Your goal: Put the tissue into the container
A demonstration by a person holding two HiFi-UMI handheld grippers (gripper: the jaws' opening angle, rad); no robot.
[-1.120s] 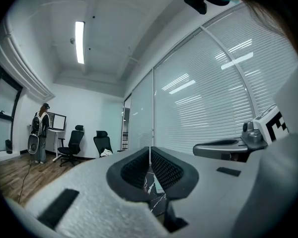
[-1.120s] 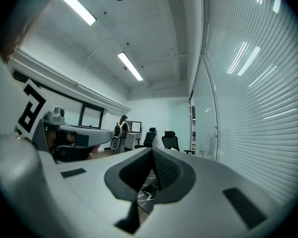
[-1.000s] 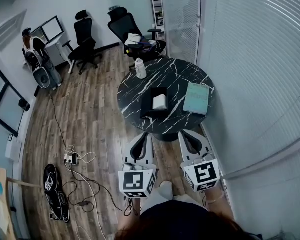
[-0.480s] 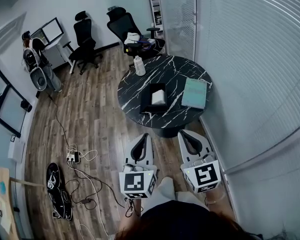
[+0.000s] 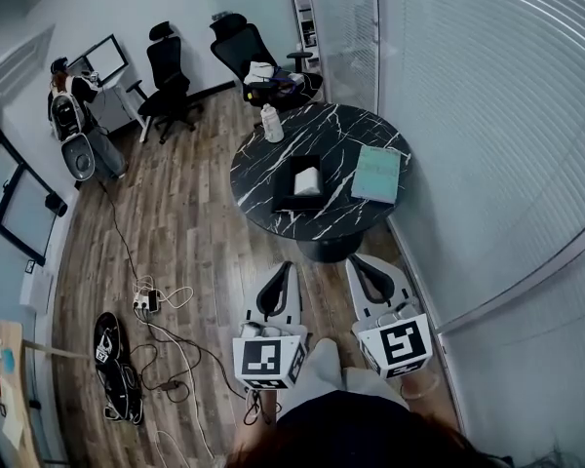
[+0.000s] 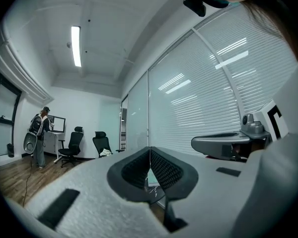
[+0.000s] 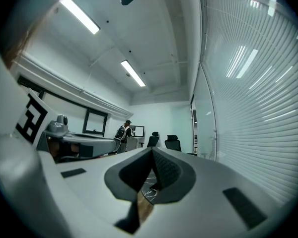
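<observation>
I hold both grippers low in front of me over the wood floor [image 5: 190, 213], short of the near edge of the round table [image 5: 263, 208]. The left gripper [image 5: 286, 266] has its jaws pressed together with nothing between them; its own view shows the two dark pads meeting along a thin line. The right gripper [image 5: 355, 259] is the same: jaws tight together and empty. The two sit side by side, a little apart, tips toward the table.

The tissue [image 5: 308, 180] is a white piece lying inside the black container [image 5: 286, 198], which stands about mid-table, a bit toward the left edge. Just beside the container, toward the right edge, lies a green book [image 5: 378, 174], not touching it. A white bottle [image 5: 271, 123] stands upright at the far-left edge.

Beyond the table are two black chairs [image 5: 166, 76], one with things piled on its seat. A person [image 5: 73, 115] stands at the far left by a desk. Cables [image 5: 166, 359] trail across the floor to my left.
</observation>
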